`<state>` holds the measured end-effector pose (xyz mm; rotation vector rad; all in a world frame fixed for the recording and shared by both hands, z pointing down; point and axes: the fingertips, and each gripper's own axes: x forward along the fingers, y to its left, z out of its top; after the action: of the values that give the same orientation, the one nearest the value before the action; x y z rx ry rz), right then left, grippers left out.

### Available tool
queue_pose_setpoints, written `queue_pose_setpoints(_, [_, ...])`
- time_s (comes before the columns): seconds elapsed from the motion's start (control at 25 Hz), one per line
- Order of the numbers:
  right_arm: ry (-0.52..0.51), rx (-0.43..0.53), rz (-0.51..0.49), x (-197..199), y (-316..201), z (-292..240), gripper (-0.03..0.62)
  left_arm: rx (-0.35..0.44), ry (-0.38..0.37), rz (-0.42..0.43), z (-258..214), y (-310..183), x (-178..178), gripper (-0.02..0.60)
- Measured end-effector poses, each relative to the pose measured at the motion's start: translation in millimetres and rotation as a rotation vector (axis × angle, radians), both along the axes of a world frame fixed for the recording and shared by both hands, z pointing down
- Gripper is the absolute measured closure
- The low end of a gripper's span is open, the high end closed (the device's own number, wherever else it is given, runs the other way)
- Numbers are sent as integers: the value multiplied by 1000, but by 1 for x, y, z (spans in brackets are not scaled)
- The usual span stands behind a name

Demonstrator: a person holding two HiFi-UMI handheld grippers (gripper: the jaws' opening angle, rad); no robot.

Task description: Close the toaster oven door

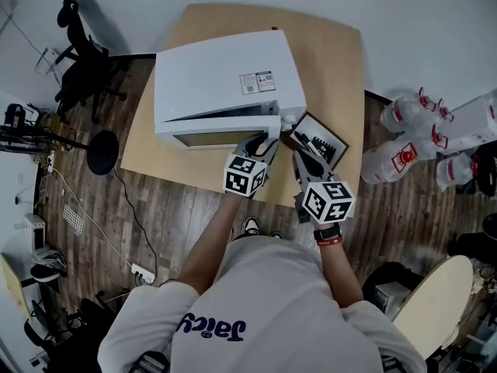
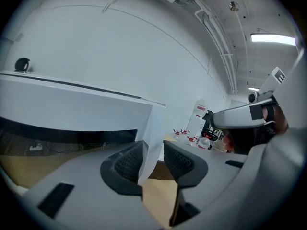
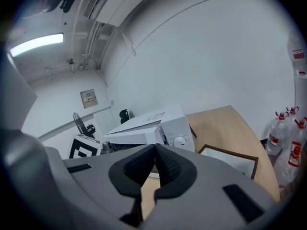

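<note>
A white toaster oven (image 1: 225, 80) stands on a wooden table (image 1: 334, 61), and its door (image 1: 221, 121) is partly open above a dark slot. My left gripper (image 1: 264, 142) is at the door's right corner. In the left gripper view the door's white edge (image 2: 148, 128) runs between the pads, with my left gripper (image 2: 153, 159) shut on it. My right gripper (image 1: 299, 158) hangs just right of the oven's front corner, apart from it. Its pads meet with nothing between them in the right gripper view (image 3: 154, 169), where the oven (image 3: 163, 123) shows its control dial (image 3: 181, 140).
A dark-framed picture (image 1: 322, 142) lies on the table right of the oven, under my right gripper. Several water bottles (image 1: 404, 138) stand on the floor at the right. An office chair (image 1: 81, 61) and cables sit at the left. The table's front edge is close to me.
</note>
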<state>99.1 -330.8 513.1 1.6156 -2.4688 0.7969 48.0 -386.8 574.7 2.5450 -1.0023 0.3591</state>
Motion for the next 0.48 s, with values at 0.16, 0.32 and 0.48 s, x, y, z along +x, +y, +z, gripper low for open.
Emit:
queue_pose_setpoints(0.16, [-15, 7, 5, 1, -4, -6, 579, 0, 4, 1, -1, -6, 2, 430])
queue_pose_setpoints(0.32, [-16, 11, 11, 2, -7, -11, 579, -2, 8, 1, -1, -12, 4, 431])
queue_pose_setpoints(0.48, [-32, 8, 18, 2, -11, -13, 579, -3, 10, -1, -1, -20, 4, 431])
